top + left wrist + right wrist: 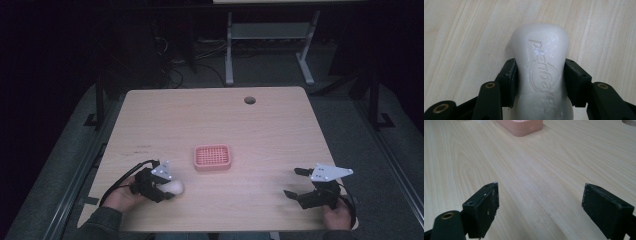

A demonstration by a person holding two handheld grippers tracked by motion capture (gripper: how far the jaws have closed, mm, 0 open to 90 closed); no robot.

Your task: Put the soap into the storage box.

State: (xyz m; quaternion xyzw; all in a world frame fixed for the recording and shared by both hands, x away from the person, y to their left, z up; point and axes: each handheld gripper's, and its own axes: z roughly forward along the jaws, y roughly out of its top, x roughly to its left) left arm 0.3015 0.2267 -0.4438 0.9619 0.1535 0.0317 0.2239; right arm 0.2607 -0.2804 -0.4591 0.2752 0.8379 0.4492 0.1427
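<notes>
A white bar of soap [541, 65] with raised lettering lies on the wooden table, and my left gripper [540, 75] is shut on its narrow waist. From above, the soap [176, 186] sticks out of the left gripper [167, 189] at the table's front left. A pink soap dish [212, 157] with a grid top sits in the middle of the table, a little beyond and to the right of the soap. My right gripper [295, 182] is at the front right, open, with nothing between its jaws. The right gripper [540, 207] hovers over bare wood, the pink soap dish [521, 126] far ahead.
The wooden table [210, 125] has a round cable hole [249, 100] near its far edge. Beyond it stands a white desk frame [270, 40] on a dark floor. A person's hands hold both grippers at the near edge.
</notes>
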